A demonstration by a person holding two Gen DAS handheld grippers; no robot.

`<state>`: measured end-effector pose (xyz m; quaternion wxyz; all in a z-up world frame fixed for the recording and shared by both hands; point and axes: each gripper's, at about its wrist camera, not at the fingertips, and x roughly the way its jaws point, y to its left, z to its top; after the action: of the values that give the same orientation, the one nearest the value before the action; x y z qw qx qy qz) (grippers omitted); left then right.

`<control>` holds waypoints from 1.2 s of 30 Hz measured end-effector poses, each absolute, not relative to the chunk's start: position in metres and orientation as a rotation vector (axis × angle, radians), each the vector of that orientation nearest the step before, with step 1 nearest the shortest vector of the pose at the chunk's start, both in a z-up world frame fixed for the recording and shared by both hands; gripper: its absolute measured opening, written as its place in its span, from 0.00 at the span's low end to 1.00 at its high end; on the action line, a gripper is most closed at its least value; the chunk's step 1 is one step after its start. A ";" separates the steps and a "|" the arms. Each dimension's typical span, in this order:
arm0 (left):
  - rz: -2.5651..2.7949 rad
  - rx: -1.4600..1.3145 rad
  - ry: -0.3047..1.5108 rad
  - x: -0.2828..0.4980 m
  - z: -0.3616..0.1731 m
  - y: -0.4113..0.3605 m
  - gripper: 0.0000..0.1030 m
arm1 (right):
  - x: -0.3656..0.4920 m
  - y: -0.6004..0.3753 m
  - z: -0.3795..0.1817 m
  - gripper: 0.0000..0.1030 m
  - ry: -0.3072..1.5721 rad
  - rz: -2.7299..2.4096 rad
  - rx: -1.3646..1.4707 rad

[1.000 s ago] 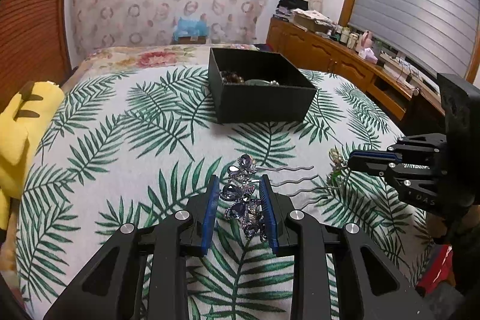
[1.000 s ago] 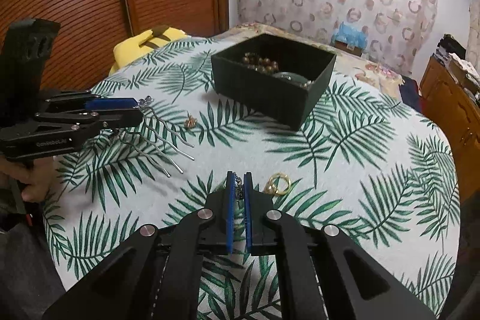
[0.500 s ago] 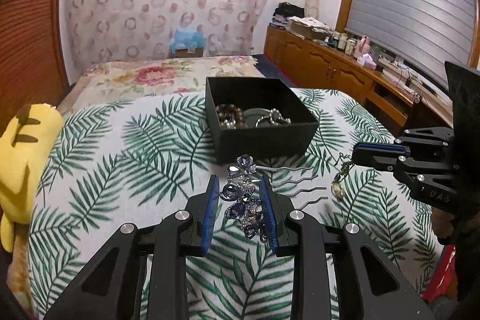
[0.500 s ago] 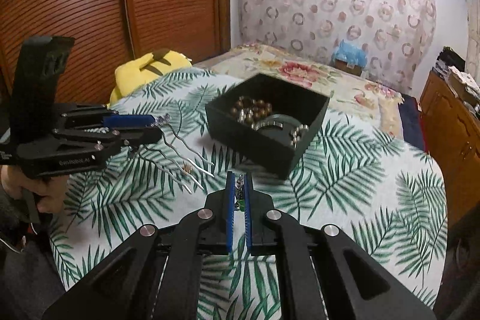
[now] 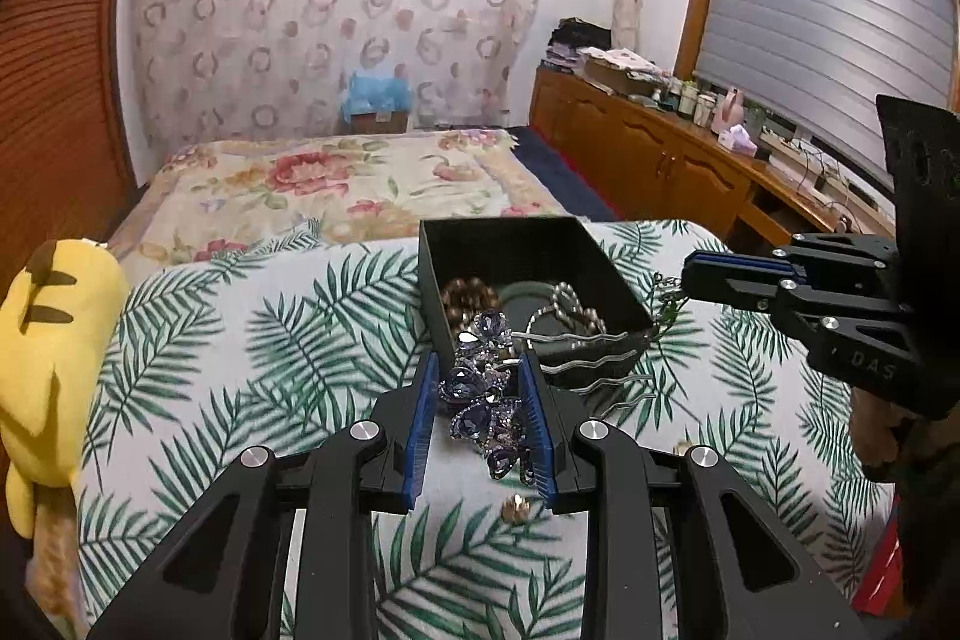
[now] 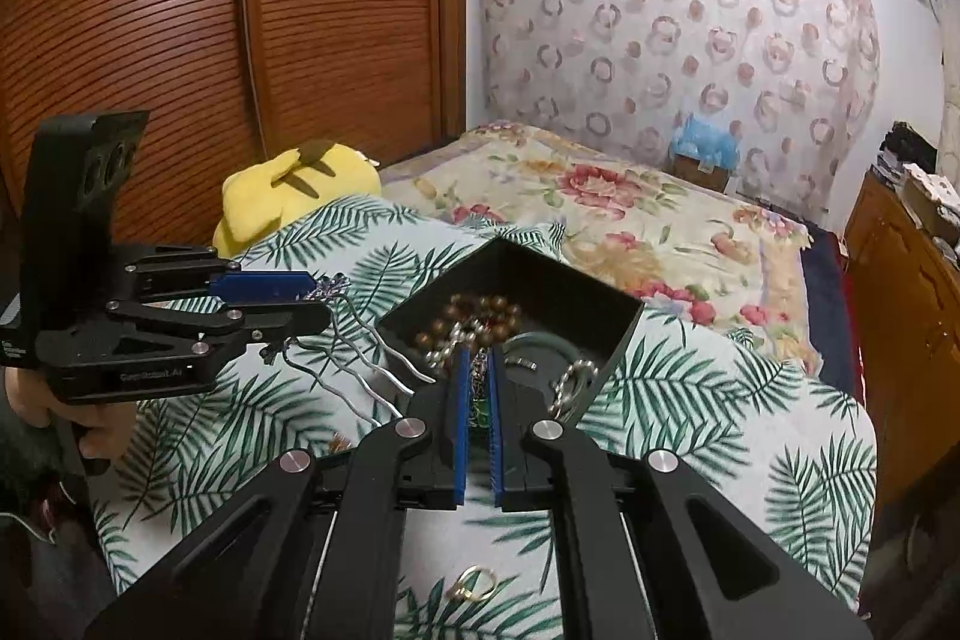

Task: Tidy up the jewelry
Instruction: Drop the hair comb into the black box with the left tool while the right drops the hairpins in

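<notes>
My left gripper [image 5: 480,376] is shut on a purple jeweled hair comb [image 5: 489,409] with silver wavy prongs [image 5: 591,361], held in the air at the near edge of the black box [image 5: 624,289]. My right gripper [image 6: 477,370] is shut on a thin chain with a green pendant [image 6: 478,388], held over the black box [image 6: 600,292]. The box holds brown beads [image 6: 480,310], a pearl string and a green bangle. In the left wrist view the right gripper [image 5: 690,274] hangs the chain [image 5: 669,307] at the box's right side. In the right wrist view the left gripper [image 6: 318,298] is at the left.
A leaf-print cloth [image 5: 240,340] covers the table. A small gold earring [image 5: 517,507] lies on it below the left gripper. A gold ring [image 6: 471,583] lies near the front edge. A yellow plush [image 5: 54,370] sits at the left. A bed with a floral cover [image 5: 336,184] stands beyond.
Both grippers rose off the cloth and moved toward the black box, carrying the hair comb and the chain. The right gripper is now over the box.
</notes>
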<state>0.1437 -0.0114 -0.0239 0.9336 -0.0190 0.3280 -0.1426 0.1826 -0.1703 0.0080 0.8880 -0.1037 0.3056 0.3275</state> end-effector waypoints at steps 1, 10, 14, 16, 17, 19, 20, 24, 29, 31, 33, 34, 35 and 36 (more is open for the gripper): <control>-0.292 -0.038 0.669 0.147 -0.022 -0.012 0.25 | 0.186 -0.170 0.007 0.06 0.636 0.681 -0.213; -0.295 -0.030 0.663 0.169 -0.012 -0.016 0.25 | 0.218 -0.171 -0.001 0.06 0.660 0.674 -0.185; -0.290 -0.026 0.664 0.179 -0.012 -0.014 0.25 | 0.228 -0.172 -0.005 0.06 0.666 0.668 -0.167; -0.288 -0.023 0.666 0.183 -0.012 -0.014 0.25 | 0.234 -0.173 -0.007 0.07 0.670 0.663 -0.155; -0.286 -0.020 0.667 0.185 -0.012 -0.014 0.25 | 0.237 -0.173 -0.008 0.07 0.673 0.662 -0.150; -0.284 -0.018 0.670 0.189 -0.013 -0.013 0.25 | 0.244 -0.170 -0.009 0.07 0.682 0.665 -0.145; -0.283 -0.018 0.671 0.191 -0.014 -0.012 0.25 | 0.248 -0.169 -0.010 0.07 0.685 0.663 -0.145; -0.281 -0.019 0.677 0.199 -0.016 -0.013 0.25 | 0.259 -0.165 -0.011 0.08 0.684 0.650 -0.158; -0.294 -0.004 0.683 0.208 -0.018 -0.020 0.25 | 0.265 -0.172 -0.013 0.09 0.694 0.631 -0.149; -0.305 0.002 0.686 0.213 -0.018 -0.024 0.25 | 0.264 -0.178 -0.013 0.09 0.694 0.623 -0.144; -0.313 0.006 0.694 0.219 -0.020 -0.029 0.25 | 0.262 -0.184 -0.014 0.09 0.691 0.604 -0.142; -0.319 0.010 0.696 0.220 -0.021 -0.031 0.25 | 0.261 -0.185 -0.014 0.09 0.690 0.597 -0.141; -0.326 0.016 0.699 0.223 -0.022 -0.035 0.25 | 0.259 -0.188 -0.014 0.09 0.688 0.590 -0.140; -0.330 0.021 0.700 0.225 -0.022 -0.037 0.25 | 0.258 -0.190 -0.015 0.09 0.687 0.584 -0.140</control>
<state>0.2252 -0.0371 -0.0224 0.9261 0.0100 0.3413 -0.1607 0.2577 -0.1902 -0.0147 0.8977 -0.0677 0.3316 0.2820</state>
